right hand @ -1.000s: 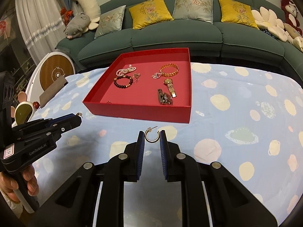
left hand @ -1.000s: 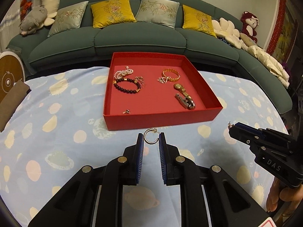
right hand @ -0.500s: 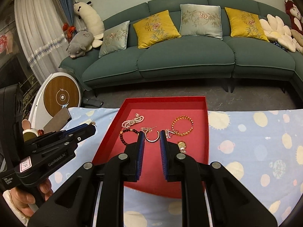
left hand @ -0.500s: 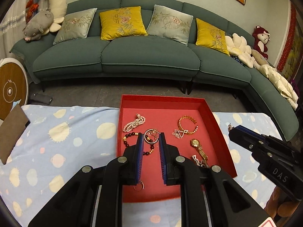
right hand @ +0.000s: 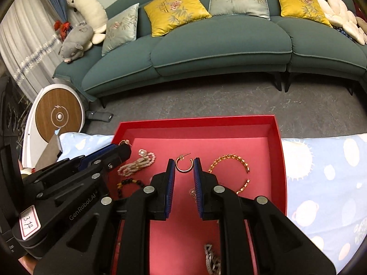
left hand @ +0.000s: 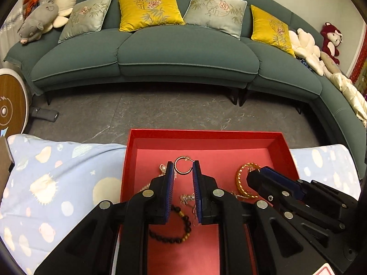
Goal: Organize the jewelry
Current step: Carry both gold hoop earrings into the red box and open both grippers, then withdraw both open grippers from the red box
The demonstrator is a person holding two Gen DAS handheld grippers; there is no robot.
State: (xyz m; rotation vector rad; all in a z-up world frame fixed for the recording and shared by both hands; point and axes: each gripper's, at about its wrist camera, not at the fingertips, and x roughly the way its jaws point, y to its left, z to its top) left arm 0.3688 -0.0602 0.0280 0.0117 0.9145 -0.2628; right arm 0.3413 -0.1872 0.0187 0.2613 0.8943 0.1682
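**Two hoop earrings carried from table to red tray, both held above the tray floor**

Item 1. Left tool (left hand: 182,169): jaws narrowed onto a gold hoop earring (left hand: 182,166), pinched across its width at the very tips. Position: over the middle of the red tray (left hand: 284,146), above the pearl strand (left hand: 162,168) and the dark bead bracelet (left hand: 176,229).

Item 2. Right tool (right hand: 183,166): jaws likewise narrowed onto a second hoop earring (right hand: 183,164), post pointing up and to the right. Position: over the tray (right hand: 278,137), between the pearl strand (right hand: 137,165) and the gold chain bracelet (right hand: 231,171).

Change noted: a second ago both tools were holding their earrings low over the patterned cloth of the table (left hand: 57,183), short of the tray's near wall. Half a second ago both were crossing that wall. Now both are well inside, side by side, with the sofa filling the upper part of each view as the tools tilt forward.

Other contents of the tray: gold chain bracelet (left hand: 243,183), a small silver pendant piece (left hand: 187,198), a silver watch or link band (right hand: 212,261) at the near edge, partly hidden by the right tool.

Assessment: the carry appears complete; what is left for this pair is the release. Whether the earrings touch the tray floor cannot be told. Opening both tools here should drop the pair close together, though they may land on the tangle of beads and pearls below.
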